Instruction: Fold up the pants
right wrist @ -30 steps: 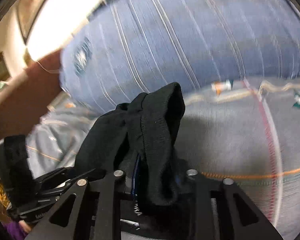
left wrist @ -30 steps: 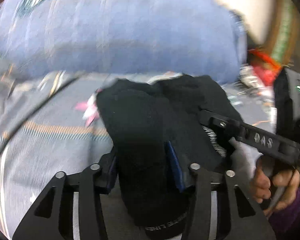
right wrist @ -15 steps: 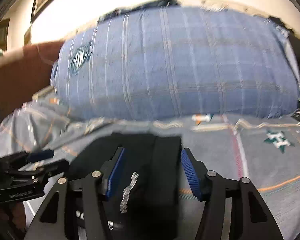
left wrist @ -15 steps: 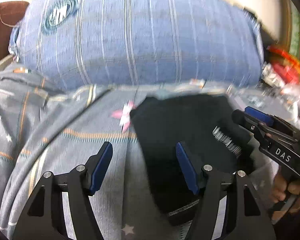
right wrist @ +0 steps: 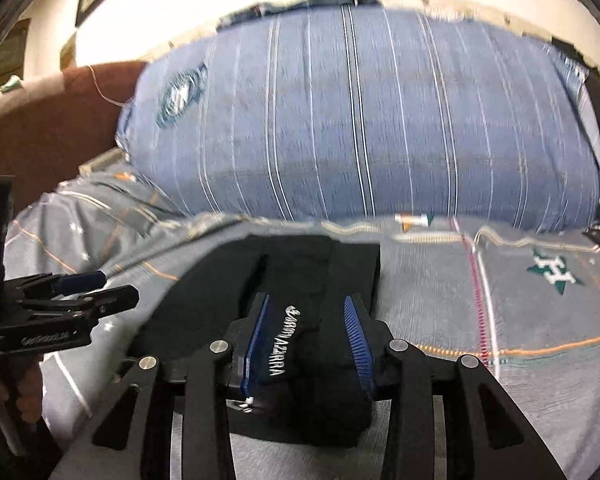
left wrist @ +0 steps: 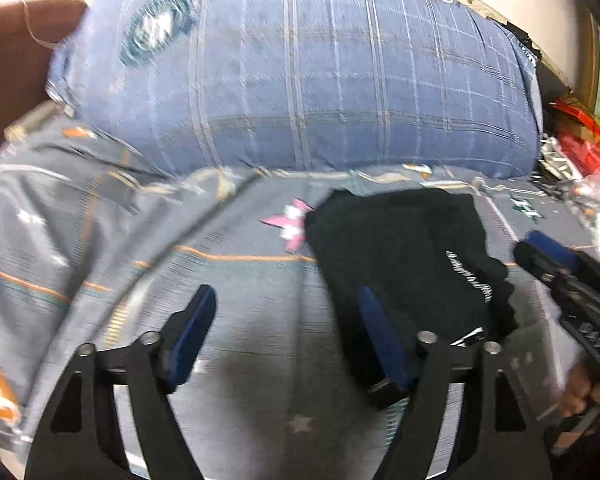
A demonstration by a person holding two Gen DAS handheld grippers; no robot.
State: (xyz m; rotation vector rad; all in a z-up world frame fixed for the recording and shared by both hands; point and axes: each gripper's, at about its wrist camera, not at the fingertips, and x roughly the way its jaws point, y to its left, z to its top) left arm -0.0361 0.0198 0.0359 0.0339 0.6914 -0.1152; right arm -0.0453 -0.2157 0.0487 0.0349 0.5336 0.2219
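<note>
Two hand-held grippers hang over one small black bundle. The pants (left wrist: 404,256) lie folded into a compact stack on the bed sheet (left wrist: 236,312), right of centre in the left wrist view and just below the big blue plaid pillow (left wrist: 300,80); in the right wrist view they fill the lower middle of the frame.

Left hand-held gripper (left wrist: 286,334): fingers spread wide, nothing between them, only patterned sheet in the gap. Its right-hand blue pad (left wrist: 380,336) sits at the bundle's left edge, and whether it touches the cloth I cannot tell.

Right hand-held gripper (right wrist: 306,344): parted about halfway, the blue pads standing on either side of the white-lettered waistband (right wrist: 280,344), with the cloth lying in the gap. The pads look off the fabric, so I read it as not gripping.

Now the risks. That waistband hump sits between the right fingers, so pulling straight back could drag the top layer and open the fold. The left pad at the bundle's edge could snag the stack on any sideways sweep and skew it. The thick layers may also spring up once nothing presses them. Both views are smeared with motion, so contact is hard to call.
</note>
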